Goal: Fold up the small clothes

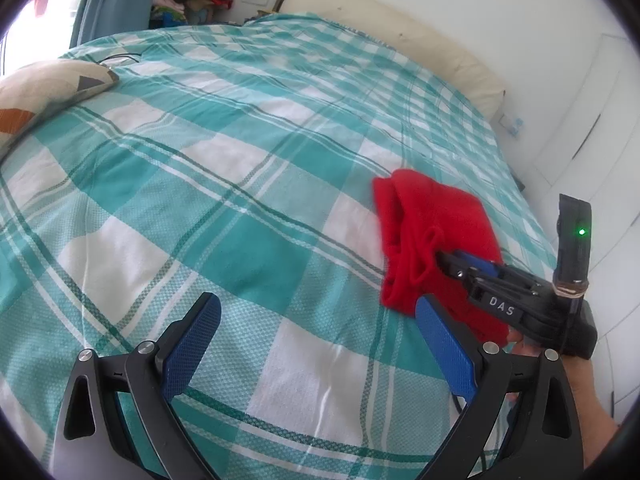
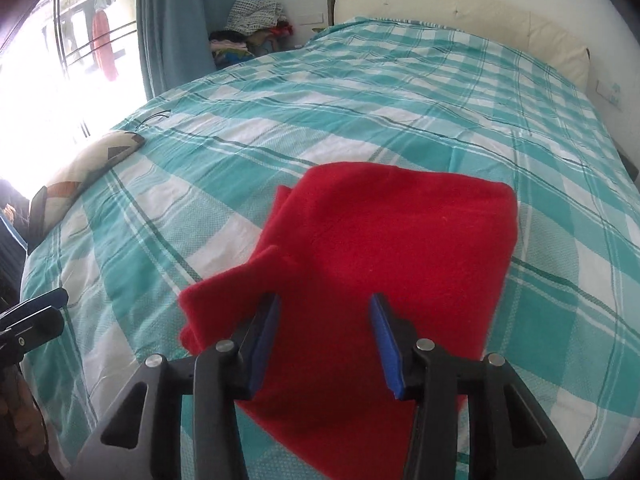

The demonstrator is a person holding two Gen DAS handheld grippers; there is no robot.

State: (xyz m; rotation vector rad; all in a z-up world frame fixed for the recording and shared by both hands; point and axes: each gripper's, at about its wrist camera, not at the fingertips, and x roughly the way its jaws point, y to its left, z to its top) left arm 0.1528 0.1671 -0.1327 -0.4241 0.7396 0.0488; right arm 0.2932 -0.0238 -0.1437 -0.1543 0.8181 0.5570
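A small red fleece garment (image 2: 384,248) lies on the teal-and-white checked bedcover (image 2: 360,120), partly folded, with a flap sticking out to the left. My right gripper (image 2: 324,312) hovers over its near part, jaws apart with red cloth between them, not pinched. In the left wrist view the right gripper (image 1: 444,258) reaches into the garment (image 1: 432,232) from the right. My left gripper (image 1: 316,320) is open and empty over bare bedcover (image 1: 240,160), left of the garment. It also shows at the left edge of the right wrist view (image 2: 60,300).
A patterned cushion (image 1: 44,92) lies at the bed's left side. A cream headboard (image 1: 400,36) lines the far edge. A pile of clothes (image 2: 252,28) sits beyond the bed by a blue curtain (image 2: 192,20). White cabinet doors (image 1: 592,120) stand on the right.
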